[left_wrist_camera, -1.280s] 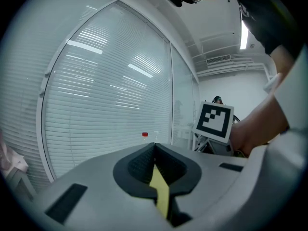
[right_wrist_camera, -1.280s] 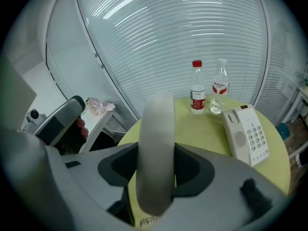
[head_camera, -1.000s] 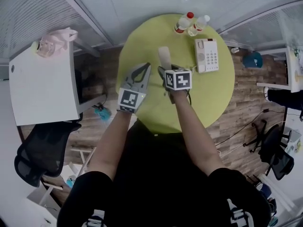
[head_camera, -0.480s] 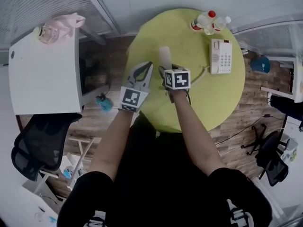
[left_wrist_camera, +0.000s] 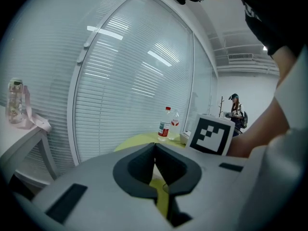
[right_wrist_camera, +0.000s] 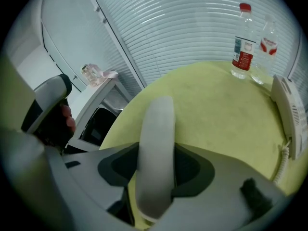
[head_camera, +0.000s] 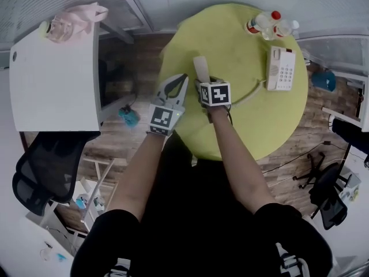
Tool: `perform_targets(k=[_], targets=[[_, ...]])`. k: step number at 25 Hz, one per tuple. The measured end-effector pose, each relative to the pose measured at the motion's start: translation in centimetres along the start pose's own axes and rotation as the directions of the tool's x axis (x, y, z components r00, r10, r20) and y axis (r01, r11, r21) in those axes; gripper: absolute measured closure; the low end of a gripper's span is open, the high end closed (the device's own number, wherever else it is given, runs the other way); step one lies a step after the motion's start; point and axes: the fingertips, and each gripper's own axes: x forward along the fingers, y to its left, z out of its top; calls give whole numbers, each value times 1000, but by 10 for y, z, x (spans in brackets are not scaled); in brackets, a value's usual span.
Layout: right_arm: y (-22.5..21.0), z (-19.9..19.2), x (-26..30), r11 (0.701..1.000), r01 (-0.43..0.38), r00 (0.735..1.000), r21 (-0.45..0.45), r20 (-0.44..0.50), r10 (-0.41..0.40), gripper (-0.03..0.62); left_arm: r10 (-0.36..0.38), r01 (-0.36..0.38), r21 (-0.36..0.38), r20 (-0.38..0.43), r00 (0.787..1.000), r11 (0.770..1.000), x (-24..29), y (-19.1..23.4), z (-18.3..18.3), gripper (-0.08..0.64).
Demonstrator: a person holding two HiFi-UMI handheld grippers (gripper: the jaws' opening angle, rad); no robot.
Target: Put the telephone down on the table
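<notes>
We have the right claw (right_wrist_camera: 155, 154) clamped on the handset (head_camera: 200, 68) over the green counter (head_camera: 230, 36). Phone base (head_camera: 281, 68) sits on it by the bottles (head_camera: 266, 23). Left claw (left_wrist_camera: 154, 147) is closed, empty.

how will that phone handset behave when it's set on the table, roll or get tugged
The handset looks like rigid, smooth plastic with a rounded back, so it may rock or slide on the table. Its coiled cord looks springy and could tug it toward the phone base. It seems light: the right gripper alone holds it.
</notes>
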Motion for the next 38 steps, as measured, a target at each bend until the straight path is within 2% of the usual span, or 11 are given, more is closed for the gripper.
perform_targets(k=[8, 13, 23, 28, 38], targets=[[4, -4, 10, 1000, 2, 1000, -12, -26, -2, 380, 0, 0, -9, -26, 1000, 1000, -3, 2, -16, 546], [4, -2, 10, 999, 34, 999, -35, -18, -34, 380, 4, -4, -16, -31, 1000, 1000, -5, 3, -17, 546], [-5, 2, 3, 994, 100, 995, -45, -5, -100, 354, 15, -15, -2, -32, 999, 1000, -8, 2, -15, 546], [-1, 9, -11, 994, 103, 994, -46, 25, -102, 345, 13, -14, -38, -30, 999, 999, -14, -3, -2, 546], [7, 22, -85, 995, 84, 987, -59, 145, -75, 345, -18, 18, 66, -6, 1000, 998, -35, -19, 36, 546]])
